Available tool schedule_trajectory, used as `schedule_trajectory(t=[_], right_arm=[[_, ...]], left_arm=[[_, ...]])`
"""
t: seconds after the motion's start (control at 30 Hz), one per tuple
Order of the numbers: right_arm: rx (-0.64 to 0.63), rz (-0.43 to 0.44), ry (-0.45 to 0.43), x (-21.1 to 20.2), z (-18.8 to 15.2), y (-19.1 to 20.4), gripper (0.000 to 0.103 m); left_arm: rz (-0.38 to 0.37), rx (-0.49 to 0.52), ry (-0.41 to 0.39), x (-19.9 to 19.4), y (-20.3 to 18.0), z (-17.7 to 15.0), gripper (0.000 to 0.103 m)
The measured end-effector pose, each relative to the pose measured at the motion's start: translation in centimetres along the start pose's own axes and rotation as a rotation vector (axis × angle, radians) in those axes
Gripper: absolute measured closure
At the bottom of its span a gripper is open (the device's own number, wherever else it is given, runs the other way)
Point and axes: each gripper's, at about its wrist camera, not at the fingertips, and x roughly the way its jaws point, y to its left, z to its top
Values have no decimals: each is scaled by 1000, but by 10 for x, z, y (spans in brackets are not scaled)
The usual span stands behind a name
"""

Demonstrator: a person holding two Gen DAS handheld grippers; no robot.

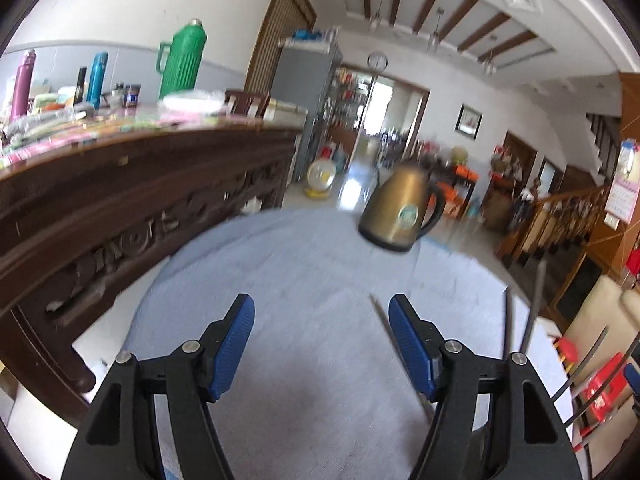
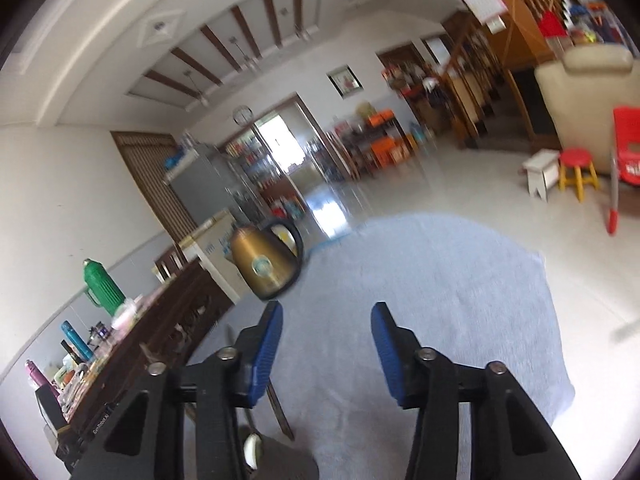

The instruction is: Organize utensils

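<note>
The left gripper (image 1: 322,314) and right gripper (image 2: 326,322) both have their jaws spread wide, holding nothing, above the blue-clothed surface (image 1: 304,264). A thin utensil (image 1: 380,320) lies just beside the left gripper's right jaw. A brass kettle (image 1: 400,210) stands far on the surface; a carved wooden sideboard (image 1: 120,208) runs along the left.

A kettle (image 1: 401,212) stands at the cloth's (image 1: 304,264) far edge, sideboard (image 1: 120,192) left.

Matt cloth, brushed metal, carved wood

Pale blue tablecloth (image 1: 304,264) looks soft, matt; kettle (image 1: 400,212) brushed gold metal, glossy black handle; sideboard (image 1: 132,208) dark polished carved wood; gripper pads (image 2: 266,356) ribbed blue plastic
</note>
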Motion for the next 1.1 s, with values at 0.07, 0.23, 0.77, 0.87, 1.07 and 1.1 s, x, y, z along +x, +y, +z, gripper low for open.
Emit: schedule_trajectory(t=[0.07,0.23,0.77,0.87,1.07,1.1], right_arm=[[23,-7,47,9,-4,-10,60],[76,-25,155,32,-18,-40,63],[81,-37,323,99,-48,-63,63],[88,-45,329,108,-47,-67,63],[95,-47,352,121,-49,-71,63],[94,-47,353,121,-50,-71,63]], left_arm=[[10,17,32,7,-1,-7,33],[22,59,105,28,-5,-20,32],[-75,158,371,175,-49,-6,32],[-80,210,417,194,-67,-15,32],[-84,294,456,208,-88,-30,32],[-75,303,466,210,-89,-32,32]])
